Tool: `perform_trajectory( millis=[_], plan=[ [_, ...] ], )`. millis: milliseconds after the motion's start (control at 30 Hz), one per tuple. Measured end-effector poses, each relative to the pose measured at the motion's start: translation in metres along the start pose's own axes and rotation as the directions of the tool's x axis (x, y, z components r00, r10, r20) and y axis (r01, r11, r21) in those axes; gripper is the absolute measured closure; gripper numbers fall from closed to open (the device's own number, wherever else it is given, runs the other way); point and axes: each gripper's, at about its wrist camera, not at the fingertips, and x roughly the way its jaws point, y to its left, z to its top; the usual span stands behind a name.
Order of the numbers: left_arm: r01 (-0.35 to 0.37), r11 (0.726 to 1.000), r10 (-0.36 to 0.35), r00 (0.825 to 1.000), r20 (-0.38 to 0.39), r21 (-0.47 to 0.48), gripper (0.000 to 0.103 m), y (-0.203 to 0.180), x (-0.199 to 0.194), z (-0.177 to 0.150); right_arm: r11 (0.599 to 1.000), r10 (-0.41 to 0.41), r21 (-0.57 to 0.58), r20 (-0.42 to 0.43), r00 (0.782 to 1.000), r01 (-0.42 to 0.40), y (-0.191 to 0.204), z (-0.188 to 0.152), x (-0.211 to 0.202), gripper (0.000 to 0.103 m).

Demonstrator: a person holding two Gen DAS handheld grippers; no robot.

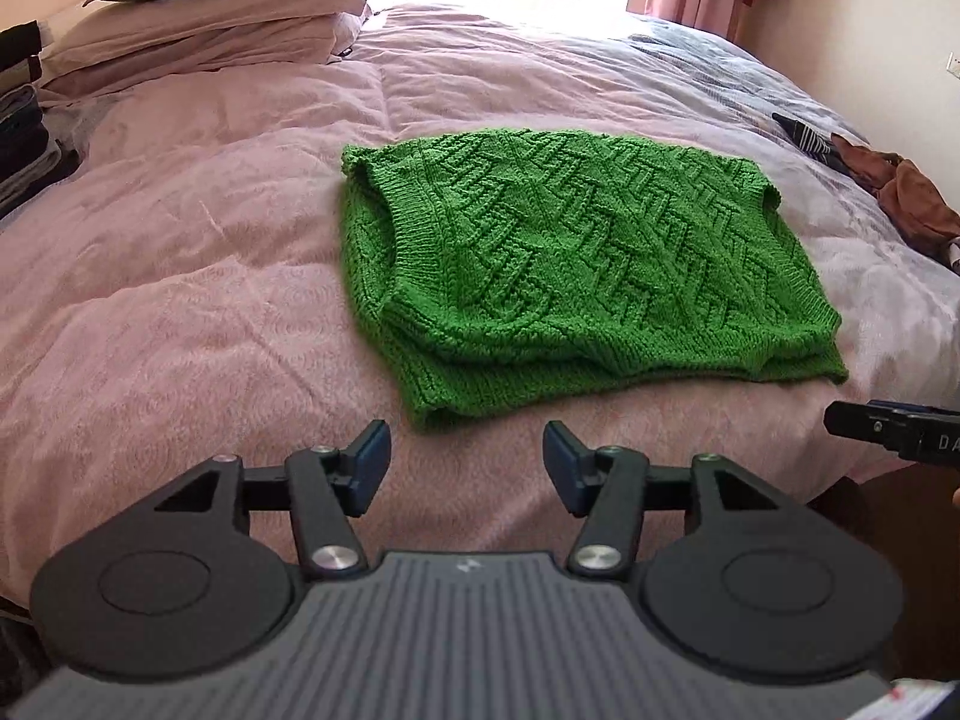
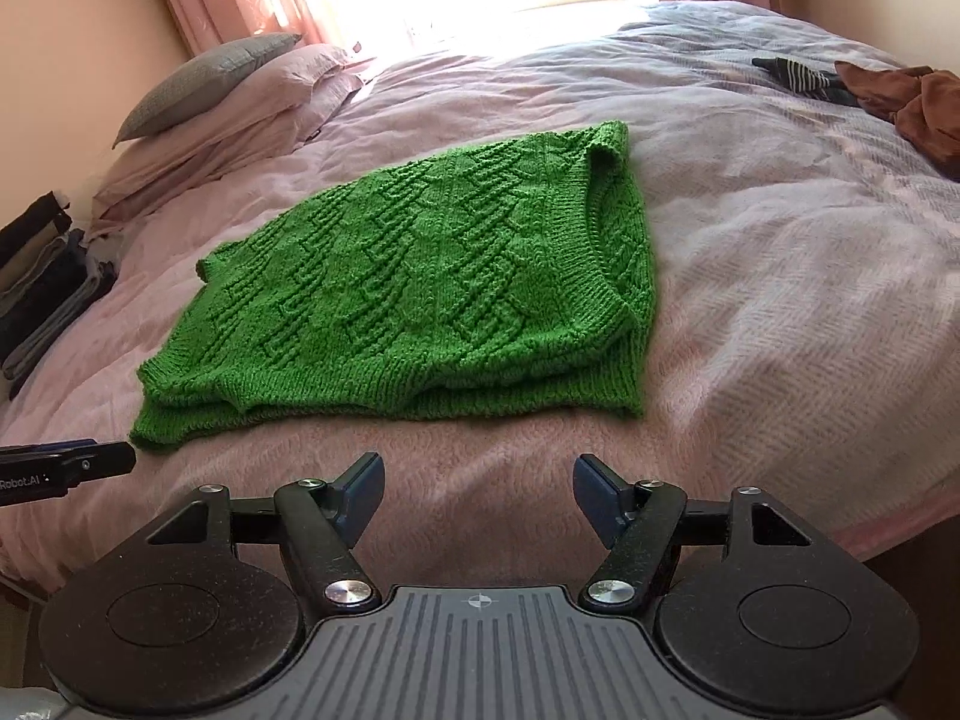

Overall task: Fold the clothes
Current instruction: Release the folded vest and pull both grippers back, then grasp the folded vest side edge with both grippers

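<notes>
A green knitted vest (image 1: 558, 264) lies folded on the pink bedspread (image 1: 180, 300), hem edges toward me. In the left wrist view my left gripper (image 1: 467, 468) hangs open just short of the vest's near edge, nothing between its blue pads. The tip of the other gripper (image 1: 888, 432) shows at the right edge. In the right wrist view the same vest (image 2: 408, 300) lies ahead and slightly left, its neckline to the right. My right gripper (image 2: 479, 501) is open and empty, a little back from the hem. The left gripper's tip (image 2: 66, 468) pokes in at the left.
Pillows (image 1: 228, 18) are stacked at the head of the bed by the bright window. Folded dark clothes (image 2: 48, 294) sit piled at the bed's left edge. A brown garment (image 2: 906, 108) and a striped one (image 2: 798, 75) lie crumpled far right.
</notes>
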Motion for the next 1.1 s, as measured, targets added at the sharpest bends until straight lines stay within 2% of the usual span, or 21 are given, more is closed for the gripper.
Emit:
perform_trajectory(
  millis=[500,667,800,900,1100],
  plan=[
    [-0.005,1.0,0.005,1.0,-0.023,0.005,0.048,0.0,0.01,0.004,1.0,-0.005,-0.007,-0.014,1.0,0.004,-0.003,0.005,0.007,0.036],
    [-0.001,1.0,0.001,1.0,-0.012,0.008,0.048,0.004,0.013,0.011,1.0,-0.01,0.013,0.029,1.0,0.01,-0.012,0.014,0.005,0.036],
    [0.016,1.0,-0.016,0.999,0.032,-0.001,0.048,0.011,0.016,0.022,0.996,0.002,0.084,0.094,0.996,-0.01,-0.036,0.03,0.001,0.036],
    [0.046,0.999,-0.045,0.997,0.068,-0.007,0.05,0.017,0.021,0.034,0.983,0.035,0.171,0.142,0.989,-0.059,-0.062,0.041,0.005,0.036],
    [0.138,0.989,-0.131,0.984,0.124,-0.049,0.059,0.026,0.047,0.061,0.915,0.094,0.372,0.178,0.979,-0.155,-0.117,0.059,0.04,0.036]
  ],
)
